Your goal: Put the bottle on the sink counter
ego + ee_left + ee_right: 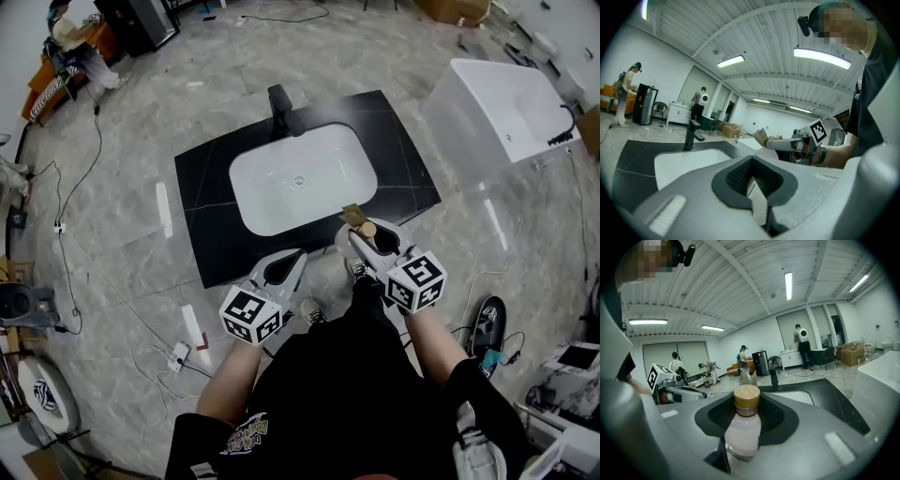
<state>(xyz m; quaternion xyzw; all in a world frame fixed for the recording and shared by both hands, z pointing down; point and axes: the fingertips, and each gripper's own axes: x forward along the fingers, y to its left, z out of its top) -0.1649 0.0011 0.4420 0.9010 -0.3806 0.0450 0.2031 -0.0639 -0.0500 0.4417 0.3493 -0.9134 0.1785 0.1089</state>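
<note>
Fingers (813,430) of the right gripper (745,414) are clenched on the task's load. Those of the left gripper (752,187) are pressed together with nothing between them.

Largest in the head view is the black stone sink counter (208,187), a slab lying across the middle of the frame. Set into it is a white rounded-rectangle basin (281,192), and a black angular faucet (281,99) stands at its upper edge. The bare black strip at the right of the basin looks free to take something.

Both grippers show at the lower middle of that frame. The left gripper (296,255) rests idle off the counter's lower edge, while the right gripper (362,231) reaches over that edge, just beside the basin's lower right corner.

Smallest is the pale, milky plastic bottle with a round wooden cap (743,427). It is gripped by its body, with the cap toward the top of the right gripper view and the counter and faucet beyond it. In the head view only its cap (367,228) shows clearly, over the counter's lower rim. Whether its base touches the stone cannot be told, though it looks held clear of it.

By my reading the task is past its middle: the bottle is in hand and at the counter. What is left is to lower it onto bare stone and not into the basin, then loosen the grip and draw the right gripper away.
</note>
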